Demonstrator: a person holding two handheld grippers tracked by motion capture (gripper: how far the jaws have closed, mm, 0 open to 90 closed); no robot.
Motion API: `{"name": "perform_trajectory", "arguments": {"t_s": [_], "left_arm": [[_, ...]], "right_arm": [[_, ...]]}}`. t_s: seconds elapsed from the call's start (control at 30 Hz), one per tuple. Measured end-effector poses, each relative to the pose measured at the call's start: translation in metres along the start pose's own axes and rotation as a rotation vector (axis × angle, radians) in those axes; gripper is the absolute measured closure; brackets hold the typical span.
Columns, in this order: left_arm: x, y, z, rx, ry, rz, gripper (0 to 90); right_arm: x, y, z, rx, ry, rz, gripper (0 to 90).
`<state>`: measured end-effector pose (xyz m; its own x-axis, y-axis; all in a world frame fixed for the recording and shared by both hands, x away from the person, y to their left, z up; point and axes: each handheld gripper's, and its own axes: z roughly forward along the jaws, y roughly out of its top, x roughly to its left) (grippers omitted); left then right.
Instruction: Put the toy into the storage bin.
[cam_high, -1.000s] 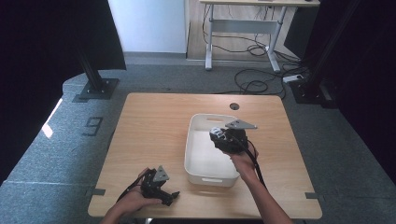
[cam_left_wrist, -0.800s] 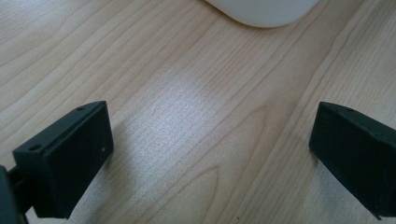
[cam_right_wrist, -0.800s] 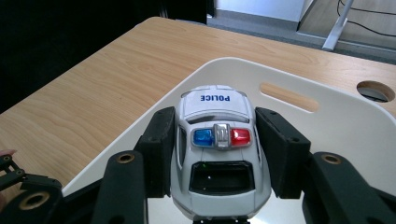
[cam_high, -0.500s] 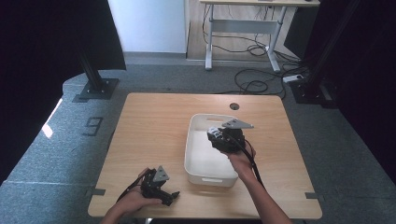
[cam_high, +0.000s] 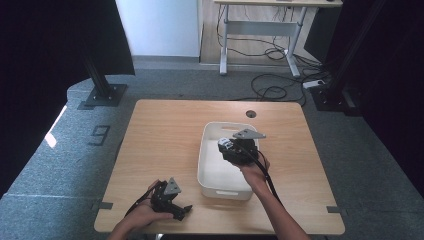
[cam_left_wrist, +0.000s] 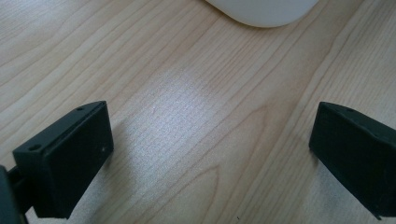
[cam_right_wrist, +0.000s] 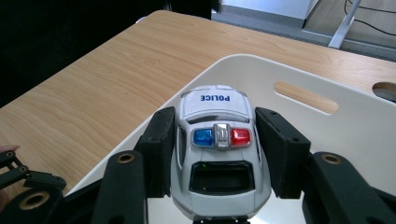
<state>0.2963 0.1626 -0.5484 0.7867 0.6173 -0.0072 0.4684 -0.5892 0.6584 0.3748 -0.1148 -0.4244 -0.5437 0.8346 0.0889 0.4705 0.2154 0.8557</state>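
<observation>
A white toy police car (cam_right_wrist: 218, 140) with blue and red roof lights sits between the jaws of my right gripper (cam_right_wrist: 214, 122), which is shut on its sides. In the high view the right gripper (cam_high: 226, 148) holds the car (cam_high: 224, 144) over the white tub (cam_high: 212, 171) on the wooden table. My left gripper (cam_high: 184, 210) rests low near the table's front left edge. Its jaws stand wide open over bare wood in the left gripper view (cam_left_wrist: 210, 140), with nothing between them.
The tub's rim (cam_right_wrist: 243, 63) has a slot handle (cam_right_wrist: 306, 97) at its far side. A round cable hole (cam_high: 251, 113) lies in the table behind the tub. A corner of the tub (cam_left_wrist: 264, 11) shows ahead of the left gripper. A desk frame and cables stand on the floor beyond.
The right gripper with the car has drifted slightly over the tub. The left gripper has kept still.
</observation>
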Motion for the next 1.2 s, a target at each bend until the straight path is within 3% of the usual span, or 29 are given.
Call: {"name": "perform_trajectory", "arguments": {"t_s": [0.5, 0.87, 1.2], "left_arm": [[0.0, 0.0, 0.0, 0.0, 0.0, 0.0, 0.0], [0.0, 0.0, 0.0, 0.001, 0.001, 0.002, 0.0], [0.0, 0.0, 0.0, 0.001, 0.002, 0.001, 0.0]], "right_arm": [[-0.002, -0.003, 0.004, 0.018, -0.009, -0.007, 50.0], [-0.013, -0.01, 0.008, 0.047, -0.037, 0.003, 50.0], [-0.006, -0.012, 0.017, 0.069, -0.03, -0.012, 50.0]]}}
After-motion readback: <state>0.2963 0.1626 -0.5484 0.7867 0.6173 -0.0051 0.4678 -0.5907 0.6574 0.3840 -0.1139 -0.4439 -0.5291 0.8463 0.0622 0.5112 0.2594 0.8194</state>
